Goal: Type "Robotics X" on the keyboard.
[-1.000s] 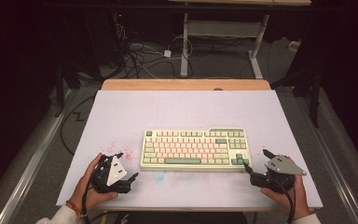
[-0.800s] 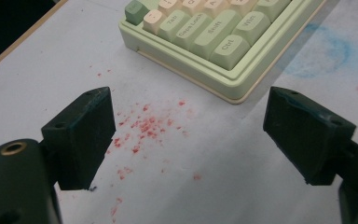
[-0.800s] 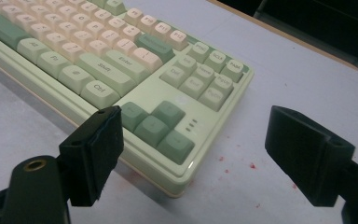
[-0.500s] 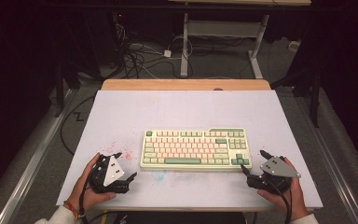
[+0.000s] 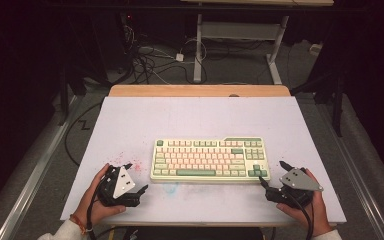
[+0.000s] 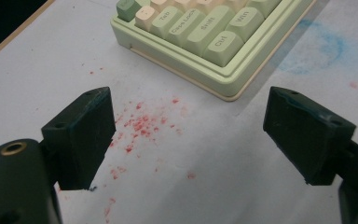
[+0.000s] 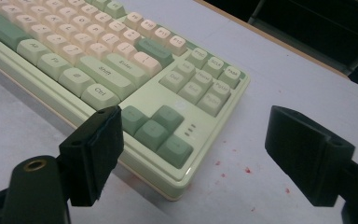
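The white table (image 5: 200, 115) has red specks (image 6: 142, 123) and a blue smudge (image 6: 319, 46) on it. Behind it, cables (image 5: 150, 62) lie on the floor near a desk frame (image 5: 240, 35).

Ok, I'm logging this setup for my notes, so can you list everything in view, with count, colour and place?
keyboard: one, pale green case with cream and green keys, middle of the table, nearer the person's edge.
table: one, white top with a wooden strip along the far edge.
red specks: a scatter, on the table off the keyboard's left near corner.
blue smudge: one, faint, on the table in front of the keyboard.
cables: several, dark and white, on the floor beyond the table.
left tool: one, black, jaws open, left of the keyboard.
right tool: one, black, jaws open, at the keyboard's right near corner.
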Available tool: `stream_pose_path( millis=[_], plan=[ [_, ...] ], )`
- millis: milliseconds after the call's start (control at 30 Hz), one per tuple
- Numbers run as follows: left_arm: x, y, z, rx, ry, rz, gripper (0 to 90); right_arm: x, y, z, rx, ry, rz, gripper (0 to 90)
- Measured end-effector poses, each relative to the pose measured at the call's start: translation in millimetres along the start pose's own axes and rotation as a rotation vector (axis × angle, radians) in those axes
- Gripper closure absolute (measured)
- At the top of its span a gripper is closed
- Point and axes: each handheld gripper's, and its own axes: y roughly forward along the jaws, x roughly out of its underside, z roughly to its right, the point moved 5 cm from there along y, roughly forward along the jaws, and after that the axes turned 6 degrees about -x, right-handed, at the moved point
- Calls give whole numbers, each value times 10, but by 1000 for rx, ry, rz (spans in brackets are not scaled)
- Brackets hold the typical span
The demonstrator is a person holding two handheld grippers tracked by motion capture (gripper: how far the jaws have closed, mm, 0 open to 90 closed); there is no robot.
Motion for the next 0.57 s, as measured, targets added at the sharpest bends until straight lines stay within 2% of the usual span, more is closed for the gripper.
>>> stream_pose_path(
  millis=[367, 500, 567],
  plan=[
    [-1, 18, -15, 6, -2, -11, 157, 18, 19, 1, -1, 1, -12, 195],
    [-1, 31, -21, 5, -9, -15, 157, 17, 23, 8, -25, 42, -15, 195],
    [-3, 34, -24, 3, -11, -16, 157, 9, 18, 3, -19, 34, -11, 195]
  ],
)
